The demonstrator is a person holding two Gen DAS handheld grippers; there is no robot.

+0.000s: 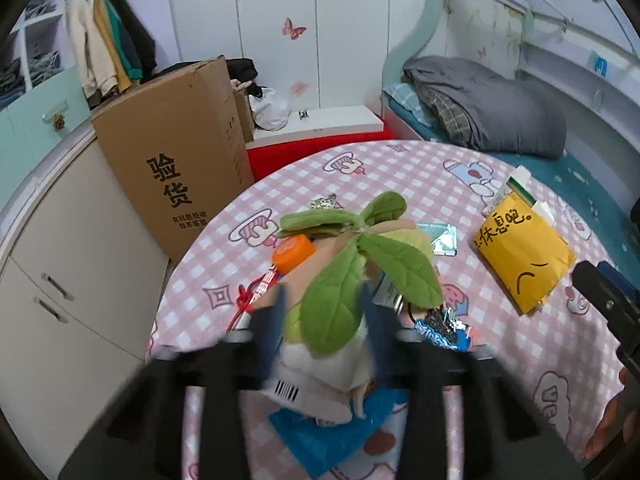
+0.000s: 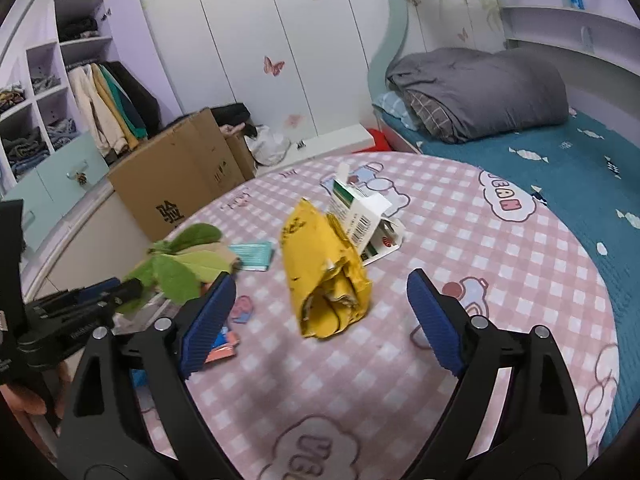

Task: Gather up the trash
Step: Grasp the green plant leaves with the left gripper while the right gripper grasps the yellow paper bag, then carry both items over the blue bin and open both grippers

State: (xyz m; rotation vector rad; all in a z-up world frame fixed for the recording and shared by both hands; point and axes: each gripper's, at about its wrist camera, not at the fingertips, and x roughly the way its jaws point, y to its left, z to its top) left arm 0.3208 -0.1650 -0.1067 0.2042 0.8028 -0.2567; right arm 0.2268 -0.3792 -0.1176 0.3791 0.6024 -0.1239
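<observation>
The yellow crumpled bag [image 2: 326, 276] lies on the pink checked counter [image 2: 480, 264], its long axis running away from the right hand-held gripper [image 2: 320, 312], torn open end toward the camera. That gripper's blue jaws stand wide apart on either side of the bag, touching nothing. A white-and-green carton [image 2: 360, 216] leans against the bag's far end. To the left, the left hand-held gripper [image 1: 324, 328] has its jaws closed on a leafy plush toy [image 1: 352, 280], leaves pointing up and forward, above a blue wrapper [image 1: 320, 436]. An orange cap [image 1: 292, 254] lies just beyond
</observation>
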